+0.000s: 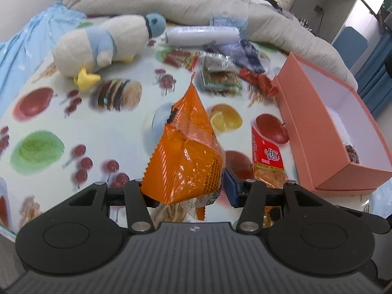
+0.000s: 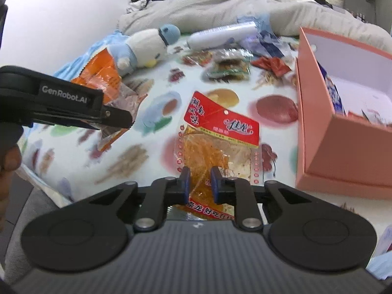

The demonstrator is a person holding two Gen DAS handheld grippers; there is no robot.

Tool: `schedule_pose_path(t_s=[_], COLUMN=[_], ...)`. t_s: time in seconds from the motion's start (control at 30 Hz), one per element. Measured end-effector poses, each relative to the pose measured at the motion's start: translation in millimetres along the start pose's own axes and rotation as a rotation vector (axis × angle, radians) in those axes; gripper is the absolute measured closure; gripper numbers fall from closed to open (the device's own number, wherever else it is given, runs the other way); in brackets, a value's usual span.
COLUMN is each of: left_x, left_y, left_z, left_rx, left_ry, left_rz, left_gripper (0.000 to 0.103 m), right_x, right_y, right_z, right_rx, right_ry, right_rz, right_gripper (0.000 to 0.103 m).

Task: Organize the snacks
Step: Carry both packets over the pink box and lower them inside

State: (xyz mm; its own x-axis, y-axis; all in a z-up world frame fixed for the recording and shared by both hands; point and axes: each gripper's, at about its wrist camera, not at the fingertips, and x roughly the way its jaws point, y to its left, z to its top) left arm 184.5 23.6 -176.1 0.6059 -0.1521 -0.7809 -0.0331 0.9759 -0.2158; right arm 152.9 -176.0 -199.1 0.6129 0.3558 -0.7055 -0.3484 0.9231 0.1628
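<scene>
Orange snack packet [image 1: 186, 152] | clamped in left gripper [image 1: 188, 186] | red-topped packet [image 2: 220, 142] | pinched by right gripper [image 2: 199, 183]

Orange pkt [image 1: 186, 152] lifted, red-top pkt [image 2: 220, 142] prob. lifted; pink box [image 1: 325, 127] right.

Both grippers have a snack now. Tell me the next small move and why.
Probably carry both packets right, over the pink box, then release. The left gripper is clamped on the orange packet and the right gripper on the red-topped packet. The box stands open to the right with snacks already inside, so it looks like where they belong.
</scene>
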Motion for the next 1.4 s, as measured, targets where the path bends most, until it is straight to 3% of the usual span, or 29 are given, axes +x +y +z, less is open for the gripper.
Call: schedule_pose_path(t_s=[0.47, 0.7, 0.9, 1.1, 1.23, 1.4], left_x=[-42.6, -53.8, -57.9, -51.4, -25.4, -1.0], left_y=[-14.1, -45.9, -85.4, -127.4, -153.8, -190.2], left_z=[28.0, 44.2, 50.6, 52.3, 55.9, 64.8], left_rx=[-0.009, 0.026, 0.072, 0.106, 0.123, 0.178], left_ry=[-0.062, -0.105, -0.119, -0.114, -0.072, -0.038], left_rz=[-0.025, -0.054, -0.108, -0.168, -0.201, -0.227], left_gripper=[0.048, 0.048, 0.048, 0.048, 0.048, 0.048], right_x=[-51.9, -77.6, -91.4, -101.9, -95.6, -94.2], right_y=[-20.0, -48.1, -73.9, -97.8, -124.4, -152.3], right_z=[38.8, 64.8, 63.0, 58.2, 59.2, 65.6], right_rx=[-0.074, -0.079, -0.032, 0.002, 0.086, 0.085], right_ry=[-0.054, -0.102, -0.109, -0.106, -0.068, -0.034], right_rz=[-0.007, -0.059, -0.092, -0.13, -0.143, -0.208], right_gripper=[0.085, 0.085, 0.086, 0.086, 0.086, 0.086])
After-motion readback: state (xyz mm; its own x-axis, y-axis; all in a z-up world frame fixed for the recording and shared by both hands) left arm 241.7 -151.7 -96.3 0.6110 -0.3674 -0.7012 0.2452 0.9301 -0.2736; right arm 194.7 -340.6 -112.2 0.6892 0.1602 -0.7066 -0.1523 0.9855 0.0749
